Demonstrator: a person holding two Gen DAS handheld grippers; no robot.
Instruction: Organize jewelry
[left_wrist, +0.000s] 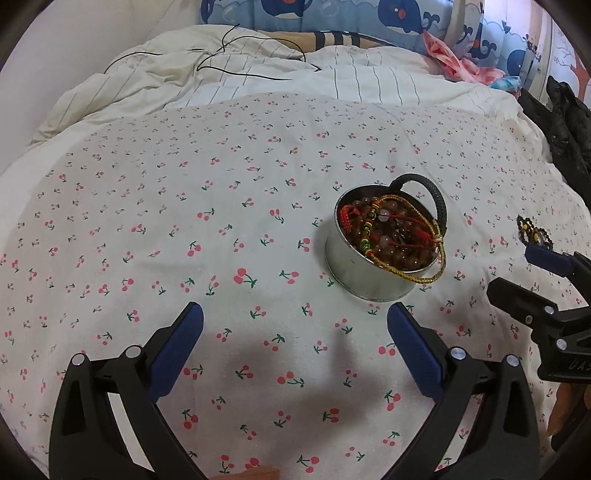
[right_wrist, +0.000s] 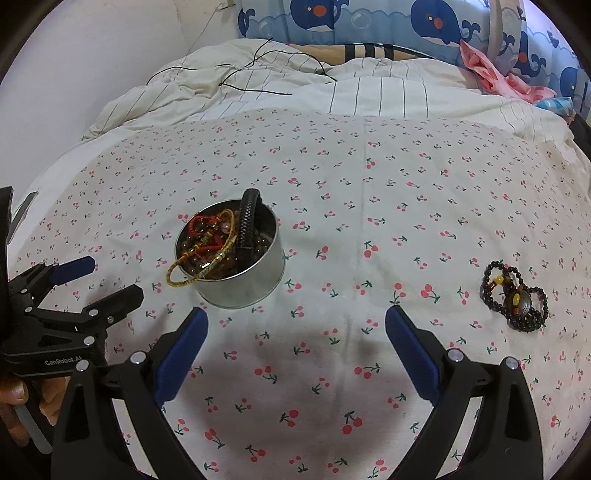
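Left gripper (left_wrist: 295, 347) hangs wide apart, "GenRobot.AI" printed on its body; right gripper (right_wrist: 295, 347) gapes too, both empty. The metal tin (left_wrist: 373, 273) brims with bracelets on the cherry-print sheet (left_wrist: 184, 221); a dark beaded bracelet (right_wrist: 515, 301) lies well apart to its right.

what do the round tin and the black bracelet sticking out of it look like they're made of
Round tin: looks like thin metal with a dull silver finish; its wall shows soft, blurry reflections. Black bracelet: seemingly braided leather or cord, matte, with a woven ridge pattern along its curve; which of the two is unclear.
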